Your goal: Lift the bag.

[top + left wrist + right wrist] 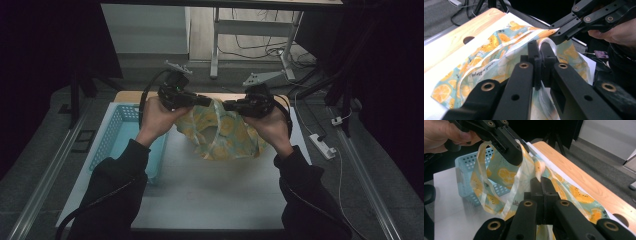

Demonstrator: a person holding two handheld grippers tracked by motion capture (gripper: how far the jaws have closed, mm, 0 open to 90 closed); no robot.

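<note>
Both tongs, left (206,100) and right (226,105), face inward, clamping the raised bag (225,135).

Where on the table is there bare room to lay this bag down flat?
The white table surface between the forearms, in front of the orange-printed plastic bag, is bare. The left is crowded by the light blue perforated plastic basket; a wooden strip borders the far edge.

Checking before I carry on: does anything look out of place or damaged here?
Nothing stands out. The orange-print bag hangs intact between the left hand-held gripper and right hand-held gripper; the blue basket sits upright.
</note>
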